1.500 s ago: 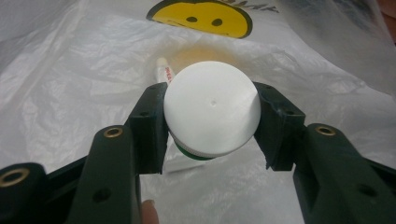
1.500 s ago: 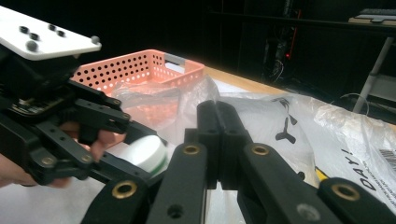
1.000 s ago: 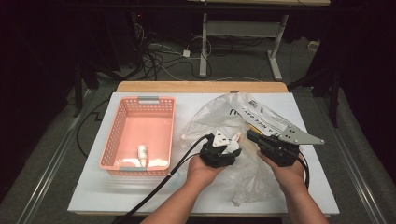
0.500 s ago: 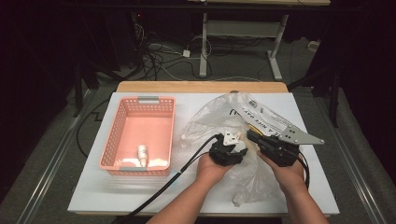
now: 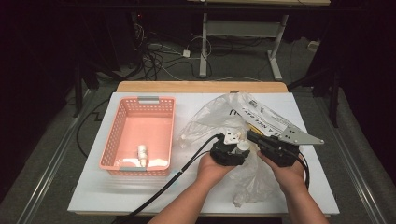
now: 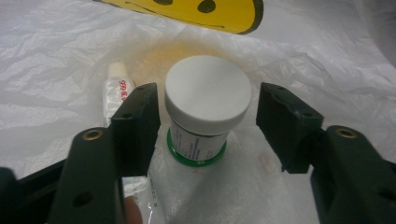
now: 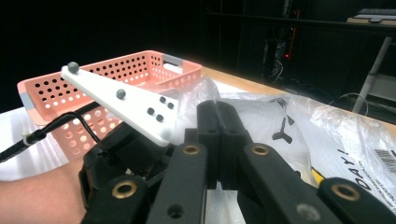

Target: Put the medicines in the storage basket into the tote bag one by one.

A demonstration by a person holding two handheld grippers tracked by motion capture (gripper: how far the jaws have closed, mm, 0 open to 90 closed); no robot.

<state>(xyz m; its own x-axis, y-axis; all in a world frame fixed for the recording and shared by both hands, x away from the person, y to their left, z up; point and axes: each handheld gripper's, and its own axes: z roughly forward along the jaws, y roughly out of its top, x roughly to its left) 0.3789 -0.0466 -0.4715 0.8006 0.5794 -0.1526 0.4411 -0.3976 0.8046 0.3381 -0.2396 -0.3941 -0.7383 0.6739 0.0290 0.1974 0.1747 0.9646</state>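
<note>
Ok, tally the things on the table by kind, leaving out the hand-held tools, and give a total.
Pink basket: 1
Clear plastic bag: 1
White-lidded jar: 1
Small tube beside the jar: 1
Small white bottle in the basket: 1
Total: 5

- One pink basket, near the tabletop's left edge.
- One small white bottle, lying in the basket by its near wall.
- One crumpled plastic bag, toward the tabletop's right edge.
- One white-lidded jar inside the bag.
- One small tube beside the jar.
- Two grippers: left gripper, right gripper.
</note>
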